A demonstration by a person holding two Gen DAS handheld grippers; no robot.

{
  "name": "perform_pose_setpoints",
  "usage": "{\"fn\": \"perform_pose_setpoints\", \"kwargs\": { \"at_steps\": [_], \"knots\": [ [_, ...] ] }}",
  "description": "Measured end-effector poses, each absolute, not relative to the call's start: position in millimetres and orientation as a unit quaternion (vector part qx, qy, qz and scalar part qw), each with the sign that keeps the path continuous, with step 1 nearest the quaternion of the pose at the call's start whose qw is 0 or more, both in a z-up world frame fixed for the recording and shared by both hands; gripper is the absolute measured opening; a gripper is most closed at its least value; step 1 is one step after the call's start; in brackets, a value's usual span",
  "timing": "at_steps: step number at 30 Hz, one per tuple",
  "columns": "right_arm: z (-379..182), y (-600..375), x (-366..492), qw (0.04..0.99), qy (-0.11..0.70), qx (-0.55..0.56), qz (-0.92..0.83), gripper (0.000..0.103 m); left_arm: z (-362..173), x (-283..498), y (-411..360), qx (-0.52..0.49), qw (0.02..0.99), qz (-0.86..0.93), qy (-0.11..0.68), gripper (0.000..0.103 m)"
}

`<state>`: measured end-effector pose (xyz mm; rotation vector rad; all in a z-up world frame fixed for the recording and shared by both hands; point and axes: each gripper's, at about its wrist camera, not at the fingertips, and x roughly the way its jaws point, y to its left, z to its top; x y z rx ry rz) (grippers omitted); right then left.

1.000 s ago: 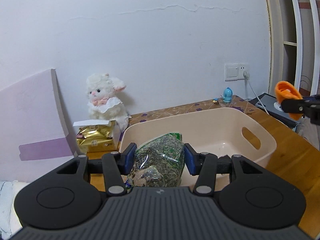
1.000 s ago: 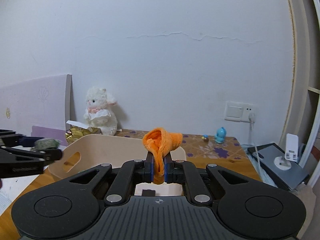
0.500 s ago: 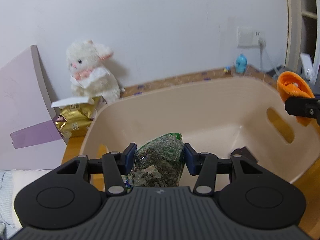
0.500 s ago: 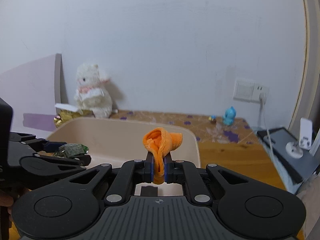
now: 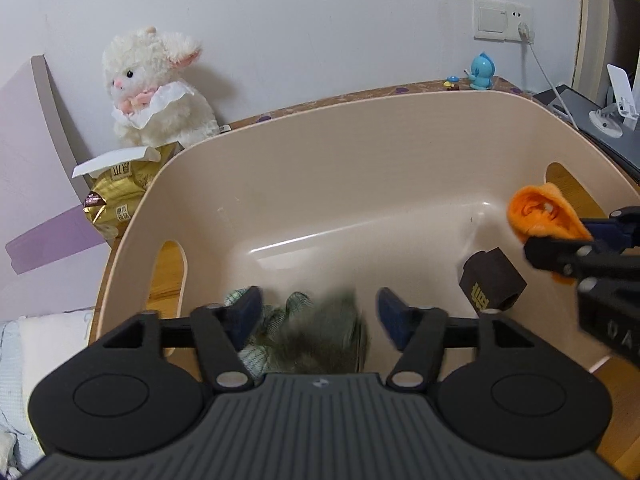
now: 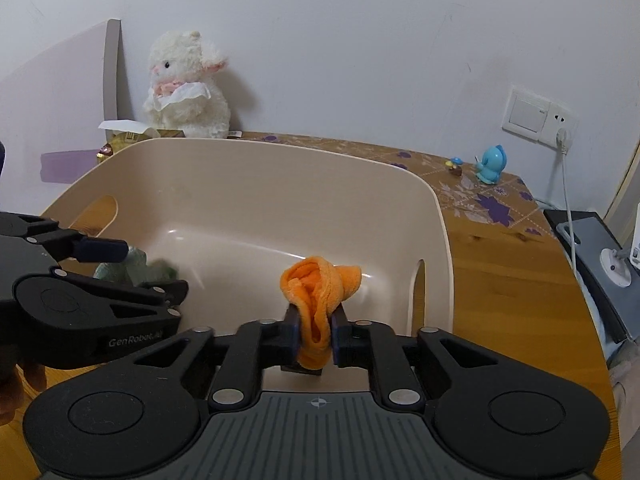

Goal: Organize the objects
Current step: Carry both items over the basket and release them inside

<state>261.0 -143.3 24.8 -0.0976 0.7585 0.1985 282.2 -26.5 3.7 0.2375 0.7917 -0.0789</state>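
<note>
Soft, even indoor light; a glare streak on the bin [image 5: 304, 240] floor. The green bag [image 5: 320, 332] at 6 o'clock is motion-blurred; fisheye edges curve.

Beige bin [image 5: 360, 140], orange cloth [image 6: 320, 292], green-speckled bag [image 5: 320, 332], dark-brown box [image 5: 492, 284].

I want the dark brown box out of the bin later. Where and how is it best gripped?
Probably from above, the fingers closing on two opposite flat side faces of the dark brown box. It lies tilted on the floor of the beige bin, near the handle-hole wall, so that wall likely blocks a sideways approach.
</note>
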Motion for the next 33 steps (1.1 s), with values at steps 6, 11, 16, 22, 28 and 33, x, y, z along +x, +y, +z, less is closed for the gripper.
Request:
{"fn": "perform_pose_setpoints", "kwargs": {
  "at_steps": [6, 11, 16, 22, 28, 33],
  "knots": [
    [35.1, -143.3, 253.1, 0.937, 0.339, -0.051, 0.075, 0.078, 12.7, 278.2, -23.7, 0.117, 0.919, -0.018, 0.377, 0.094],
    [43.2, -148.3, 247.5, 0.939, 0.334, -0.040, 0.068, 0.078, 20.5, 274.0, -16.3, 0.101, 0.922, -0.017, 0.374, 0.094],
    [51.2, -150.4, 237.8, 0.943, 0.323, -0.037, 0.067, 0.078, 28.5, 265.2, -18.3, 0.107, 0.924, -0.025, 0.366, 0.094],
    [63.0, -156.2, 221.4, 0.951, 0.301, -0.026, 0.059, 0.079, 40.0, 250.0, -18.1, 0.106, 0.929, -0.026, 0.353, 0.094],
    [76.5, -168.4, 194.7, 0.956, 0.285, -0.016, 0.059, 0.080, 56.8, 227.0, -13.0, 0.103, 0.938, -0.023, 0.332, 0.094],
    [82.3, -179.9, 165.9, 0.958, 0.279, -0.022, 0.062, 0.087, 63.7, 205.4, -3.6, 0.103, 0.940, -0.014, 0.324, 0.094]
  ]
}}
